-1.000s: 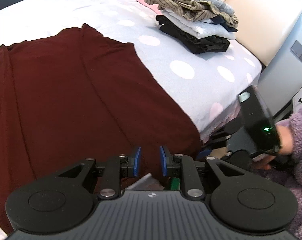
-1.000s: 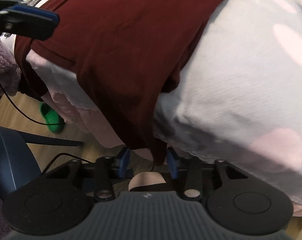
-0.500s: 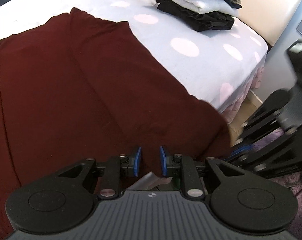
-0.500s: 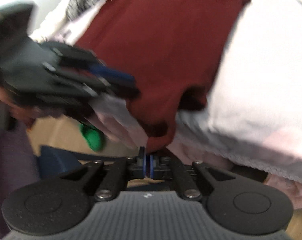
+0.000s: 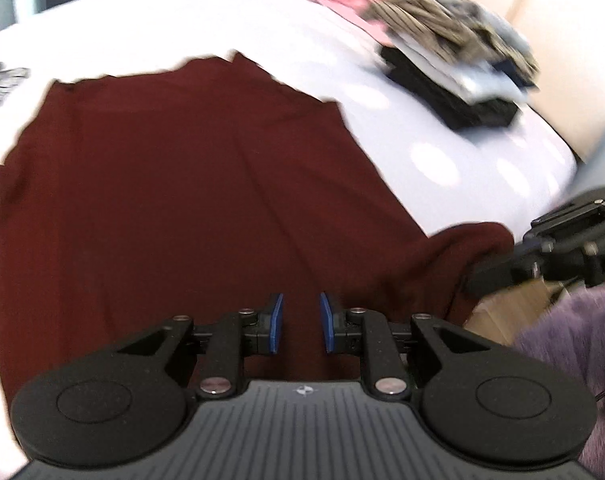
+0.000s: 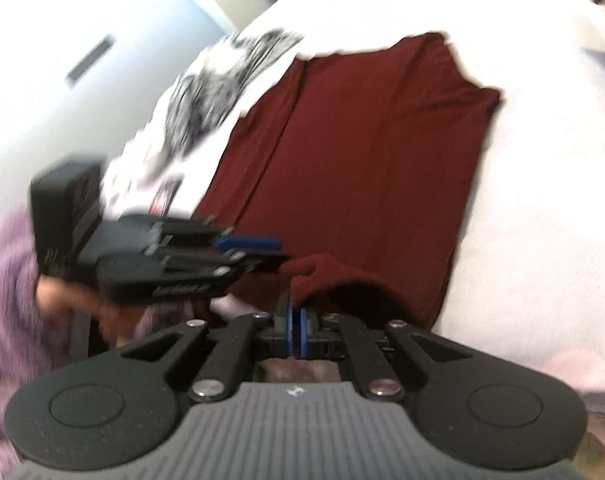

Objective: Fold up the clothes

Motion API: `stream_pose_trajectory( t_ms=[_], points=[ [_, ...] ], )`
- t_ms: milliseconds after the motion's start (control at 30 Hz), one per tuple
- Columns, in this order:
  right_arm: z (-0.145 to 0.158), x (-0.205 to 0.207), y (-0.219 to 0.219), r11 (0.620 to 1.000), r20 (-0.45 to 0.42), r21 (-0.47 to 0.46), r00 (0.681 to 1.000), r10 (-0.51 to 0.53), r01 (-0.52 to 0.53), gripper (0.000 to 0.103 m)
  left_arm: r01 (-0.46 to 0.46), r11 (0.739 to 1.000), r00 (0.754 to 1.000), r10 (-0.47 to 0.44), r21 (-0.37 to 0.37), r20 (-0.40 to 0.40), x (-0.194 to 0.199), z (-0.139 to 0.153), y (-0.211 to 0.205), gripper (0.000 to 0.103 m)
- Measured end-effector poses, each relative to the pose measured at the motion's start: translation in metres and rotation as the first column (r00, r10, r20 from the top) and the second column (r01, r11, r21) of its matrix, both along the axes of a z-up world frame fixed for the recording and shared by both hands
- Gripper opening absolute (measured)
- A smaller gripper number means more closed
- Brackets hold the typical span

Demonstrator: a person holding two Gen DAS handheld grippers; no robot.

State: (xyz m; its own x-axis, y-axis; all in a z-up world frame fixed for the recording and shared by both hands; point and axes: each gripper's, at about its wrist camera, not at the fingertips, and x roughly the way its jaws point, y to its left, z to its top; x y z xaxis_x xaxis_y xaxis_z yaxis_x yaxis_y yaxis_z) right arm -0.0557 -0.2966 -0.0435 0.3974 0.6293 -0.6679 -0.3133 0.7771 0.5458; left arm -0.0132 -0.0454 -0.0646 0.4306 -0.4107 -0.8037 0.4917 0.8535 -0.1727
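Here the dark red garment (image 5: pixel 174 184) lies spread over the bed (image 5: pixel 462 152), its near edge reaching the side of the mattress where both tools work. The right gripper (image 6: pixel 295 334) has its blue-padded fingers pressed together on a bunched corner of that garment, and the cloth rises from the pinch in a small rounded hump before flattening onto the bed. The left gripper (image 5: pixel 301 328) sits with its fingers spread, a clear gap between the blue pads; the red cloth shows in and beyond that gap, though whether the pads touch it cannot be told. In the right wrist view the left gripper appears side-on and blurred, just beside the pinched corner, held by a hand (image 6: pixel 68 300) in a fuzzy lilac sleeve (image 6: pixel 6 280).

The garment looks soft and matte, a thin knit with one long straight crease running down its length and a notched far edge. The bed cover is pale with faint pink dots (smooth, slightly puckered at the side). Near the headboard rests a stack of folded clothes (image 5: pixel 462 68): black at the bottom, pale grey in the middle, striped brown on top. A black-and-white patterned cloth (image 6: pixel 218 80) lies beyond the garment's far side.
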Motion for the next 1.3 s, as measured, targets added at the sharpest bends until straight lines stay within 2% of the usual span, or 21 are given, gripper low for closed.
stream_pose_trajectory(
  t_ms=[67, 167, 200, 233, 400, 467, 567, 633, 667, 700, 767, 800, 867, 1000, 1133, 1167, 1200, 1233, 1267, 1300],
  points=[
    [-0.004, 0.014, -0.011, 0.995, -0.017, -0.007, 0.995, -0.100, 0.100, 0.005, -0.046, 0.999, 0.999, 0.046, -0.008, 0.010, 0.005, 0.003, 0.009, 0.018],
    [-0.017, 0.031, -0.018, 0.979, -0.061, -0.034, 0.977, -0.205, 0.203, 0.018, -0.070, 0.997, 0.998, 0.070, -0.019, 0.004, 0.009, 0.003, 0.015, 0.018],
    [-0.019, 0.033, -0.019, 0.976, -0.069, -0.033, 0.974, -0.216, 0.214, 0.034, -0.066, 0.998, 0.998, 0.067, -0.022, 0.001, 0.010, 0.003, 0.014, 0.018],
    [-0.019, 0.033, -0.021, 0.976, -0.071, -0.025, 0.973, -0.220, 0.218, 0.044, -0.053, 0.998, 0.999, 0.053, -0.025, -0.001, 0.009, 0.002, 0.012, 0.018],
    [-0.019, 0.033, -0.028, 0.971, -0.077, 0.015, 0.968, -0.239, 0.240, 0.046, 0.042, 0.999, 0.999, -0.042, -0.021, 0.012, 0.009, -0.002, -0.005, 0.018],
    [-0.019, 0.033, -0.024, 0.975, -0.082, -0.013, 0.971, -0.223, 0.223, 0.050, 0.076, 0.997, 0.997, -0.076, 0.004, 0.021, 0.007, -0.005, -0.014, 0.018],
    [-0.018, 0.028, -0.011, 0.985, -0.081, -0.103, 0.986, -0.144, 0.135, 0.052, 0.097, 0.995, 0.995, -0.097, 0.025, 0.028, 0.004, -0.005, -0.018, 0.018],
    [-0.016, 0.021, 0.003, 0.983, -0.066, -0.164, 0.994, -0.089, 0.077, 0.061, 0.095, 0.995, 0.995, -0.096, 0.026, 0.027, 0.004, -0.005, -0.018, 0.018],
    [-0.016, 0.020, 0.010, 0.978, -0.050, -0.203, 0.996, -0.068, 0.057, 0.062, 0.091, 0.996, 0.995, -0.092, 0.023, 0.025, 0.004, -0.005, -0.018, 0.018],
    [-0.016, 0.018, 0.016, 0.968, -0.028, -0.247, 0.998, -0.052, 0.043, 0.060, 0.088, 0.996, 0.996, -0.088, 0.021, 0.024, 0.004, -0.005, -0.018, 0.018],
    [-0.017, 0.018, 0.028, 0.947, 0.003, -0.320, 1.000, -0.016, 0.016, 0.025, 0.083, 0.996, 0.996, -0.084, 0.018, 0.025, 0.005, -0.004, -0.018, 0.018],
    [-0.017, 0.019, 0.030, 0.947, 0.003, -0.321, 1.000, -0.006, 0.007, 0.010, 0.081, 0.996, 0.996, -0.082, 0.020, 0.030, 0.004, -0.004, -0.017, 0.018],
    [-0.013, 0.022, 0.030, 0.958, -0.003, -0.287, 1.000, 0.005, -0.006, 0.009, 0.075, 0.997, 0.996, -0.076, 0.026, 0.042, 0.004, -0.002, -0.014, 0.018],
    [0.002, 0.031, 0.029, 0.988, -0.018, -0.152, 1.000, 0.022, -0.025, 0.009, 0.022, 1.000, 0.998, -0.023, 0.019, 0.053, 0.011, 0.001, -0.006, 0.018],
    [0.017, 0.051, 0.018, 0.998, -0.025, 0.035, 0.998, -0.056, 0.057, 0.011, -0.041, 0.999, 0.998, 0.040, 0.005, 0.042, 0.021, 0.002, 0.005, 0.018],
    [0.017, 0.058, 0.014, 0.992, -0.035, 0.081, 0.994, -0.099, 0.101, 0.014, -0.048, 0.999, 0.998, 0.048, 0.005, 0.040, 0.023, 0.002, 0.007, 0.018],
    [0.017, 0.066, 0.009, 0.981, -0.047, 0.126, 0.989, -0.141, 0.146, 0.025, -0.052, 0.999, 0.998, 0.052, 0.005, 0.038, 0.025, 0.001, 0.008, 0.018],
    [0.016, 0.074, 0.005, 0.967, -0.066, 0.159, 0.979, -0.192, 0.200, 0.054, -0.055, 0.998, 0.998, 0.055, 0.005, 0.036, 0.026, 0.001, 0.010, 0.018],
    [0.013, 0.080, 0.002, 0.953, -0.085, 0.178, 0.969, -0.233, 0.244, 0.060, -0.056, 0.998, 0.998, 0.056, 0.005, 0.032, 0.028, 0.000, 0.011, 0.018],
    [0.010, 0.085, -0.001, 0.942, -0.100, 0.192, 0.960, -0.261, 0.276, 0.059, -0.055, 0.998, 0.998, 0.055, 0.004, 0.030, 0.028, -0.001, 0.012, 0.018]
  ],
)
